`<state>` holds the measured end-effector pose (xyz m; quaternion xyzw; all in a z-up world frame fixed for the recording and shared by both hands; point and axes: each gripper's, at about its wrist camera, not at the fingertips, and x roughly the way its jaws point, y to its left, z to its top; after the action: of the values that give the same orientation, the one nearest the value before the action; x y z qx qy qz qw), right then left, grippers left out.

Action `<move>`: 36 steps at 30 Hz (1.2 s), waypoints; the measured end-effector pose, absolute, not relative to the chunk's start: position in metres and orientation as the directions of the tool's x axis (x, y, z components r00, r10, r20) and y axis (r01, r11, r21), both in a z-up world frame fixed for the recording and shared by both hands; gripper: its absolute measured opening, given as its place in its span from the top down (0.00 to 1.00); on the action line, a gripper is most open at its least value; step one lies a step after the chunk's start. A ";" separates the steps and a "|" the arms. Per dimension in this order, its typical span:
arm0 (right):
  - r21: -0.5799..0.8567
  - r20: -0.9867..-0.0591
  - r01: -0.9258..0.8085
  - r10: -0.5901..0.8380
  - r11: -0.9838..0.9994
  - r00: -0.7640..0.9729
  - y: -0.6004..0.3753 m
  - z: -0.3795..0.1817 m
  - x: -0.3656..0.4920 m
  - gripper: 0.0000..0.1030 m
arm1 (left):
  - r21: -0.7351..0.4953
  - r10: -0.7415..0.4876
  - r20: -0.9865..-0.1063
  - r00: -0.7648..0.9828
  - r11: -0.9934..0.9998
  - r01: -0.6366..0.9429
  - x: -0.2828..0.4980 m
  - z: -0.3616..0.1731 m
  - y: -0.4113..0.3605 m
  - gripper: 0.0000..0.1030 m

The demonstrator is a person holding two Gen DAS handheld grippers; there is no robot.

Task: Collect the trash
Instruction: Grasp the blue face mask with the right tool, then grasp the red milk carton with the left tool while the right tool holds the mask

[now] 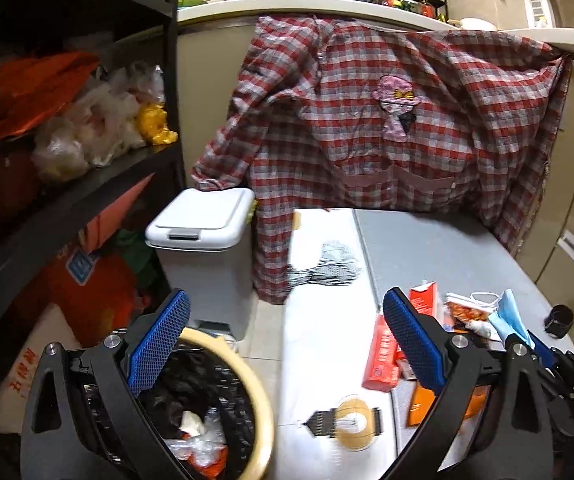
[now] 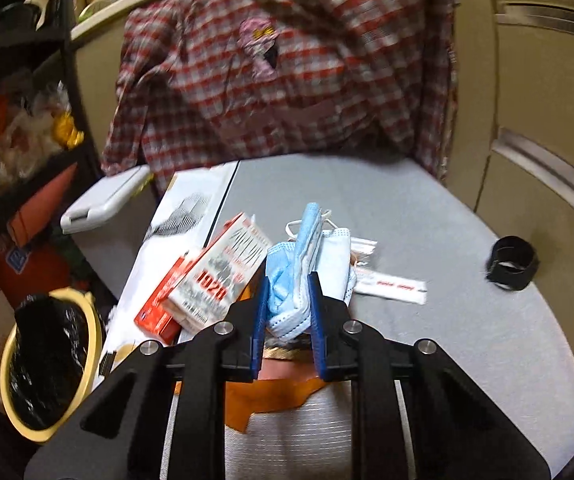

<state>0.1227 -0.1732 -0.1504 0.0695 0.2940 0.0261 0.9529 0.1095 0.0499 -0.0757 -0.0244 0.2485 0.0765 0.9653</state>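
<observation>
My right gripper (image 2: 288, 282) is shut on a bunch of blue and white face masks (image 2: 335, 256) above the grey table (image 2: 447, 340). The same masks (image 1: 507, 316) show at the right edge of the left wrist view. A red and white carton (image 2: 215, 280) lies just left of them, with an orange wrapper (image 2: 271, 396) underneath. My left gripper (image 1: 287, 336) stands open with nothing between its pads, over the table's left edge. Below it stands a yellow-rimmed trash bin (image 1: 265, 412) with a black liner and some trash inside.
A white lidded pedal bin (image 1: 203, 232) stands beyond the yellow one. A red plaid shirt (image 1: 367, 120) hangs over the counter behind the table. A black ring (image 2: 511, 262) and a white sachet (image 2: 391, 284) lie on the table. Dark shelves (image 1: 87, 184) with bags fill the left.
</observation>
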 end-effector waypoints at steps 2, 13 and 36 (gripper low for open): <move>0.164 -0.558 0.010 0.085 0.986 0.826 -0.182 -0.148 0.122 0.81 | -0.019 0.111 -0.484 0.868 0.990 -0.137 0.112 -0.078 0.043 0.09; 0.207 -0.548 0.058 0.067 0.977 0.834 -0.211 -0.139 0.116 0.81 | -0.058 -0.024 -0.538 0.843 0.998 -0.009 0.151 -0.125 -0.016 0.09; 0.192 -0.554 0.076 0.044 0.978 0.831 -0.223 -0.143 0.120 0.81 | -0.011 -0.114 -0.674 0.730 0.990 0.144 0.194 -0.190 -0.059 0.34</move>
<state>0.1196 -0.2232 -0.1433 0.1033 0.2901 -0.0085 0.9513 0.1941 -0.0588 -0.1903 0.0209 0.3611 -0.0692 0.9297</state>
